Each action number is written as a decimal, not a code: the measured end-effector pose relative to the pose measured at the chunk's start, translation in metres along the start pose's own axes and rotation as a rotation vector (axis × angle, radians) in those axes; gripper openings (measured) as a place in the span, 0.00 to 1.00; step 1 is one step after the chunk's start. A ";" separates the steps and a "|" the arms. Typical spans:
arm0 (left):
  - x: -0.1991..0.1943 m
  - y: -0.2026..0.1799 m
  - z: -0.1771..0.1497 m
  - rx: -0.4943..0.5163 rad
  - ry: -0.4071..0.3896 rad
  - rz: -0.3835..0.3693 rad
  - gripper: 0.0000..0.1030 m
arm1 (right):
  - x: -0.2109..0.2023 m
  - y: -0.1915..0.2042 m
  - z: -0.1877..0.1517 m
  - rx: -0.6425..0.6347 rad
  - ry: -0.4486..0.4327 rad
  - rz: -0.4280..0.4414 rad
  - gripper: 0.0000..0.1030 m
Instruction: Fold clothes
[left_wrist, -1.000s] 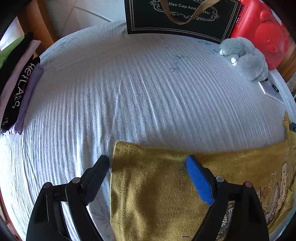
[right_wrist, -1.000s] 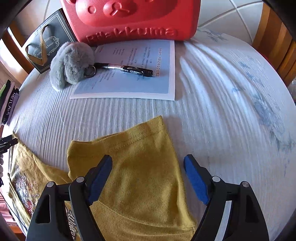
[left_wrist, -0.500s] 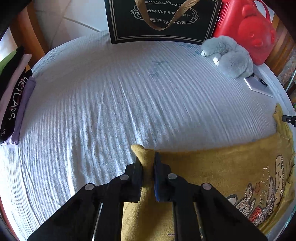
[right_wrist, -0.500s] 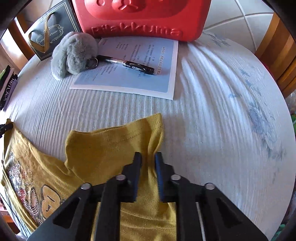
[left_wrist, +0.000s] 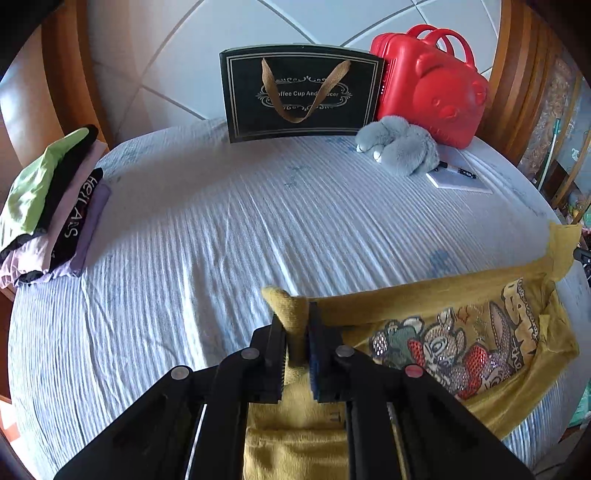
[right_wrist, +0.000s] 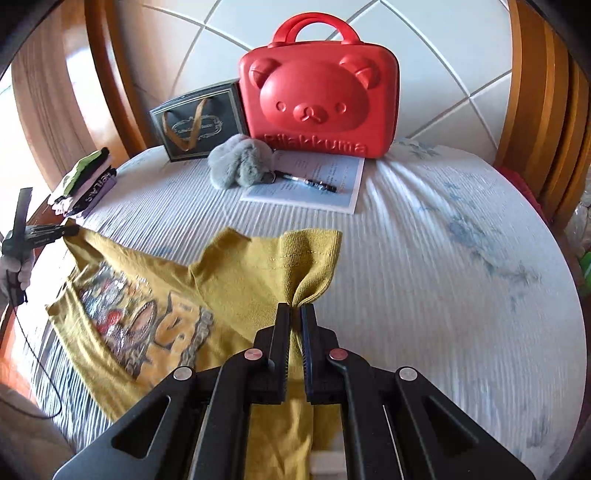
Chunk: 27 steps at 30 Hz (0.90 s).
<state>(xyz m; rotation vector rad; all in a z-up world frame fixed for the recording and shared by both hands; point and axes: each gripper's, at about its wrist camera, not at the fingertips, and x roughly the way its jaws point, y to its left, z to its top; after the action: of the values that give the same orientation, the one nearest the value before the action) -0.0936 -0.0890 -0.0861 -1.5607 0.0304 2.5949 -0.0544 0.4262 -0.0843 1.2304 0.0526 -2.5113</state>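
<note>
A mustard-yellow T-shirt (left_wrist: 436, 306) with a sequinned cartoon print lies on the white striped tablecloth (left_wrist: 221, 221). My left gripper (left_wrist: 295, 332) is shut on one corner of the shirt and holds it lifted off the cloth. My right gripper (right_wrist: 293, 321) is shut on the other corner of the shirt (right_wrist: 236, 280), also lifted, with the fabric bunched above its fingertips. The shirt hangs between the two grippers and its printed front faces up. The left gripper also shows at the left edge of the right wrist view (right_wrist: 55, 232).
A stack of folded clothes (left_wrist: 48, 206) sits at the table's left edge. At the back stand a black gift bag (left_wrist: 301, 96) and a red bear case (left_wrist: 428, 88), with a grey plush (left_wrist: 399, 151), paper (right_wrist: 310, 181) and pen (right_wrist: 310, 181).
Both grippers closed on the shirt's corners, then rose and tilted up, lifting the corners off the cloth. The print has come more into view.
</note>
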 end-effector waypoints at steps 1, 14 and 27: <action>-0.005 0.001 -0.009 -0.001 0.004 -0.005 0.14 | -0.001 0.000 -0.015 0.006 0.037 0.002 0.05; -0.051 0.035 -0.042 -0.209 -0.032 0.047 0.52 | -0.011 -0.046 -0.063 0.306 0.167 -0.042 0.48; 0.008 0.014 -0.023 -0.230 0.085 0.026 0.52 | 0.026 -0.069 -0.036 0.462 0.176 -0.041 0.48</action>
<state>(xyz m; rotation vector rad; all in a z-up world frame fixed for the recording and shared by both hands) -0.0786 -0.1039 -0.1048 -1.7539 -0.2501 2.6293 -0.0640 0.4899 -0.1348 1.6346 -0.4895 -2.5243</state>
